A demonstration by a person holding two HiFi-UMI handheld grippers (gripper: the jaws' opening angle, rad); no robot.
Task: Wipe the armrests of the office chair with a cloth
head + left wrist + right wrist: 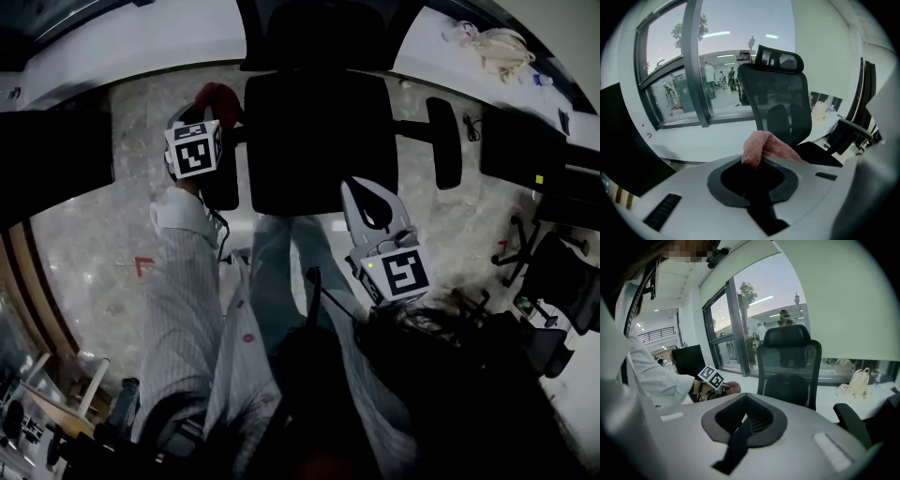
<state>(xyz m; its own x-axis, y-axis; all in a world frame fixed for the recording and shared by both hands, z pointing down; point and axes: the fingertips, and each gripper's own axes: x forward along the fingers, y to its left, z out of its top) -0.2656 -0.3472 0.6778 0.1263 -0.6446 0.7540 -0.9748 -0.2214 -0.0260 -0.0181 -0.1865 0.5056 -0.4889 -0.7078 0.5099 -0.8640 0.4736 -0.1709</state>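
The black office chair [314, 141] stands in front of me, with its mesh back [780, 103] facing both gripper views. My left gripper [208, 111] is shut on a pink cloth [217, 97] over the chair's left armrest [225, 187], which it largely hides. In the left gripper view the cloth [764, 147] sticks up and folds over from between the jaws. The right armrest [443, 141] is bare. My right gripper [371, 208] hovers at the seat's front right corner, shut with nothing in it. The right gripper view shows the left gripper's marker cube [711, 377] and the cloth [731, 387].
A white desk [141, 47] curves behind the chair, with a white bag [497, 42] at its far right. Dark monitors [520, 150] and other chair bases [525, 258] crowd the right side. A dark panel [56, 159] stands at the left on the stone floor.
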